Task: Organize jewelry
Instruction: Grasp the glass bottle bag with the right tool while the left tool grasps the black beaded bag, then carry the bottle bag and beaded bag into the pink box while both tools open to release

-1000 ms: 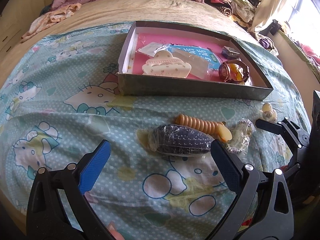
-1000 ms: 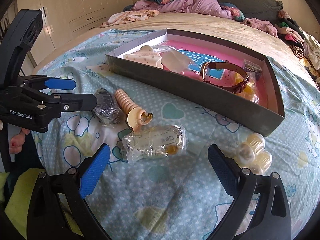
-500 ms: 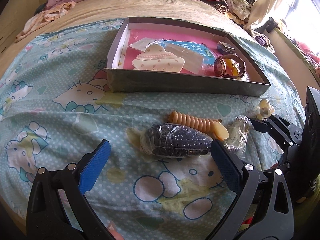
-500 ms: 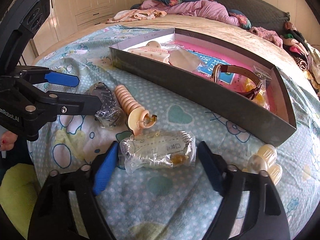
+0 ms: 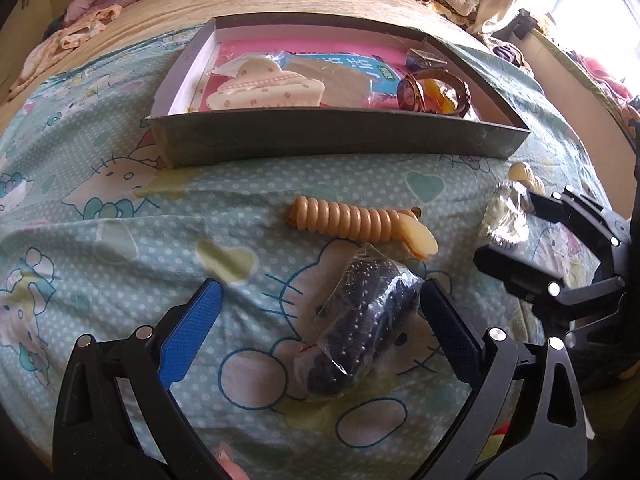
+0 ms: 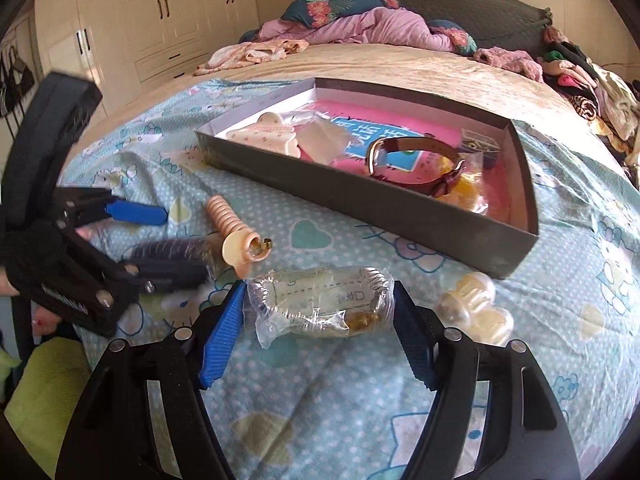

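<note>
**Inspector A:** What did the jewelry look like, and where was it?

**Inspector B:** A clear bag of silver chain (image 6: pixel 320 308) lay on the bed's cartoon-cat sheet (image 6: pixel 560 300), between the pads of the right gripper (image 6: pixel 318 332); both pads stood against the bag's ends, pinching it. A bag of dark beads (image 5: pixel 360 320) lay between the fingers of the left gripper (image 5: pixel 316 336), whose jaws were closing, spread wide, the right pad just beside the bag and the left pad clear of it. A tan coiled hair tie (image 5: pixel 360 224) lay beyond, pearl-toned clips (image 6: pixel 476 308) beside the chain bag.

**Inspector A:** The box?

**Inspector B:** The grey box (image 6: pixel 400 216) held a cream hair claw (image 5: pixel 264 88) and a brown-strapped watch (image 6: pixel 416 168).

**Inspector A:** Any writing?

**Inspector B:** White characters on a blue panel (image 6: pixel 380 136) inside the box, and print on the chain bag's slip; I could read neither. Lettering on the left gripper's body was blurred.
</note>
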